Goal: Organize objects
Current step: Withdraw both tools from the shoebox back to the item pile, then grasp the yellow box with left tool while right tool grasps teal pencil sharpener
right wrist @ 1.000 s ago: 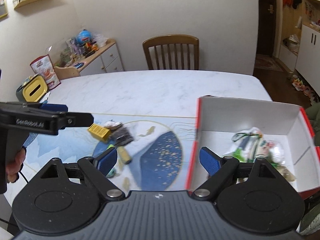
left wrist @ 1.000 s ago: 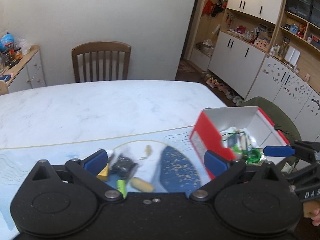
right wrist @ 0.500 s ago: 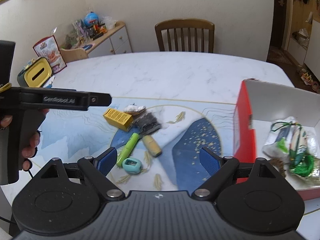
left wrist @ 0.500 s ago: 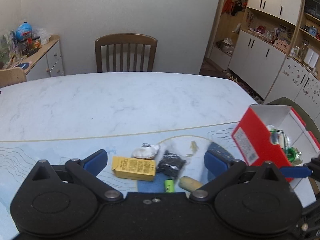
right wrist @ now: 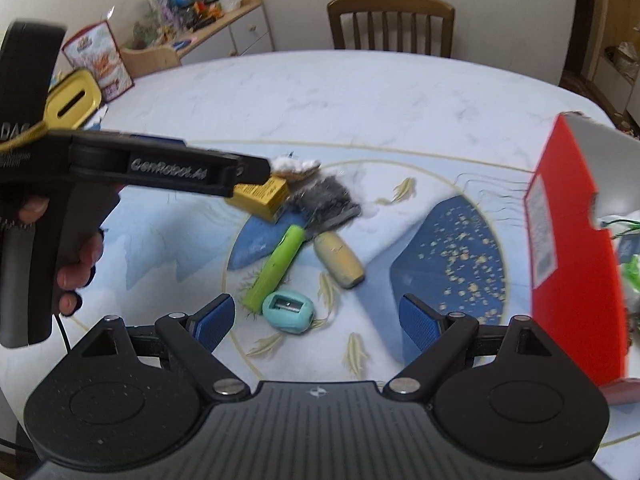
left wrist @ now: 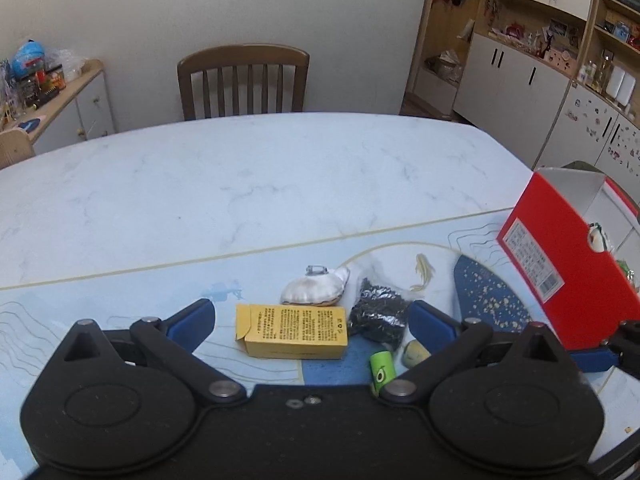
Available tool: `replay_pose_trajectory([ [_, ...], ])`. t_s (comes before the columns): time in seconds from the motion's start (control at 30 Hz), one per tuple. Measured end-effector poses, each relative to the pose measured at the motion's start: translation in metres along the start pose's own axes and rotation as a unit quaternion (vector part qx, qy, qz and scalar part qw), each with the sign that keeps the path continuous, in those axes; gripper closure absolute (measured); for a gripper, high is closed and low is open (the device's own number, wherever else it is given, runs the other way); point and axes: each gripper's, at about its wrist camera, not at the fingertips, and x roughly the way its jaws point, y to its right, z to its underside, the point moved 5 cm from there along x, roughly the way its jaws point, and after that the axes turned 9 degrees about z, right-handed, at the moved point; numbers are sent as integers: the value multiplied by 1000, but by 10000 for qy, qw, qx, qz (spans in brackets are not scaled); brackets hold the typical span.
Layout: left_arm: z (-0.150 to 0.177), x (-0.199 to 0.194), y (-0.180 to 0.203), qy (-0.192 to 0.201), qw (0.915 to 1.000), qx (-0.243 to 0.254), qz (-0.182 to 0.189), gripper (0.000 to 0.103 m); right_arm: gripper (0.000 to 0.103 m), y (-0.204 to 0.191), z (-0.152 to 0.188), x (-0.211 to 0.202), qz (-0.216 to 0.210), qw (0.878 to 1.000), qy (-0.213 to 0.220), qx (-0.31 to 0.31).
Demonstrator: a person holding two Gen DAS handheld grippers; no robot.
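Note:
A pile lies on the blue placemat [left wrist: 120, 320]: a yellow carton [left wrist: 294, 332], a white shell-like piece [left wrist: 316, 290], a black crinkled bag [left wrist: 378, 314], a green marker [right wrist: 276, 266], a beige capsule [right wrist: 340, 260] and a teal sharpener [right wrist: 288, 312]. My left gripper [left wrist: 312, 320] is open just above the yellow carton, which sits between its fingers' span. My right gripper [right wrist: 316, 320] is open and empty, hovering near the sharpener. The red box [right wrist: 568, 248] with a white inside stands to the right and holds several items.
A hand [right wrist: 76, 264] holds the left gripper's handle. A wooden chair [left wrist: 244, 80] stands at the table's far side. A cluttered sideboard [left wrist: 52, 96] is at the left, cabinets [left wrist: 520, 72] at the right. A yellow tin [right wrist: 74, 98] sits at the table's left edge.
Both views have swung left, away from the red box and toward the pile. The left gripper has come over the yellow carton. Both grippers stay open.

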Motion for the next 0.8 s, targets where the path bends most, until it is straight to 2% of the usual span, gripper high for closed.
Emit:
replay_pose_trajectory([
  [0.2,4,11,-5,11,9998,-109,136,0,13,-11,1,18,-40,9998,-133,-153],
  [0.43,10,25,-14,-124,9999,-96,-5,0,14,-19,2,30,-63,9993,-232,-285],
  [0.67,16,37,-19,-215,9997,-142,49,1,15,-23,3,40,-52,9989,-326,-347],
  [0.8,17,40,-23,-219,9994,-249,40,1,23,-23,5,45,-59,9986,-377,-364],
])
